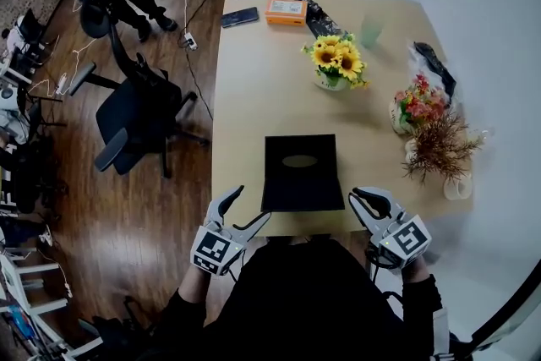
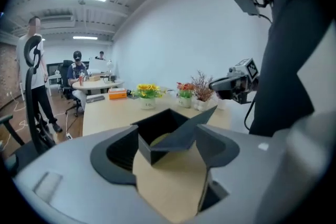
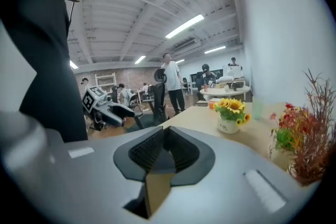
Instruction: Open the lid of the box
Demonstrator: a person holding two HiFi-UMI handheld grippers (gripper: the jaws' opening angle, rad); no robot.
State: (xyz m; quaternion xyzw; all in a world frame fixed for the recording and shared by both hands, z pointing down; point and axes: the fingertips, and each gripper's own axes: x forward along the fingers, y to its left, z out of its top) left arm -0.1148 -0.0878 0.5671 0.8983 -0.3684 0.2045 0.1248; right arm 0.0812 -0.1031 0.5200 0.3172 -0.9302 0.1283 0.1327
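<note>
Nearby, matte black square box on pale wooden table, close to front edge; flat lid tilted up. Left gripper just beside box, ribbed jaws spread wide, gripping nothing. Right gripper ribbed jaws pinched together, empty.

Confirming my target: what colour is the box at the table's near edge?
The box is black, with a pale oval near its middle; best in head view.

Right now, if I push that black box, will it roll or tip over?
Probably neither: the black box sits flat on the table with square sides, so it would likely slide. It looks thin-walled and mostly empty, so probably light. Its raised lid may flop.
</note>
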